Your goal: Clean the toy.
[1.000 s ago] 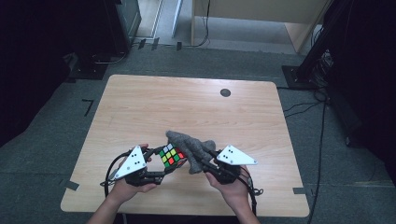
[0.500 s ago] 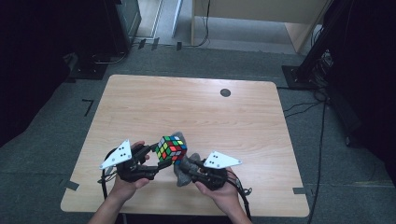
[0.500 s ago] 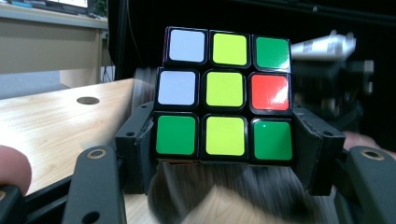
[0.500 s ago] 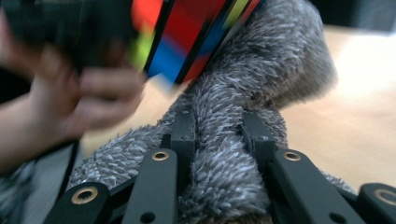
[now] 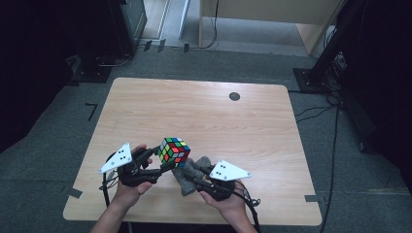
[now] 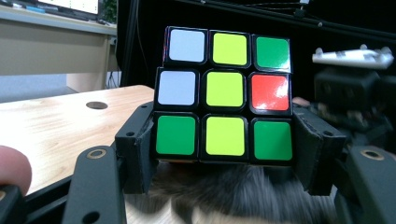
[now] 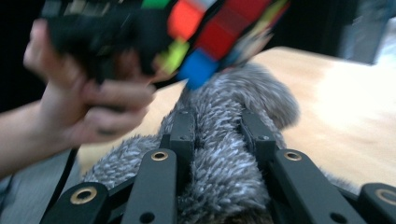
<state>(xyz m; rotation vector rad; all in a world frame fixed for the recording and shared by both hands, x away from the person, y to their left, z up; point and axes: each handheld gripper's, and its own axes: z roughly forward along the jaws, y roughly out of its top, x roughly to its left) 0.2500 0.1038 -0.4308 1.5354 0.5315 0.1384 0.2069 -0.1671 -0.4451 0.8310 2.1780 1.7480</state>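
Note:
A colourful puzzle cube (image 5: 174,152) (image 6: 226,93) is held above the table's near edge, with my left gripper (image 5: 163,165) (image 6: 224,144) shut on its lower row. A grey fuzzy cloth (image 5: 193,174) (image 7: 224,154) is bunched just under and to the right of the cube. My right gripper (image 5: 197,180) (image 7: 218,135) is shut on that cloth, its jaws squeezing a thick fold. In the right gripper view the cube (image 7: 210,37) hangs blurred right above the cloth, which looks to be touching its underside. The cloth (image 6: 224,191) also shows as grey fluff beneath the cube in the left gripper view.
The wooden table (image 5: 204,116) stretches bare beyond the hands, with a small dark round hole (image 5: 234,96) near its far right edge. Cables trail from both grippers over the near edge. Dark stands and a desk stand on the floor past the table.
Both hands have drawn back toward the near edge and shifted left. The cube has tipped up higher, and the cloth has come down from beside the cube to beneath it.

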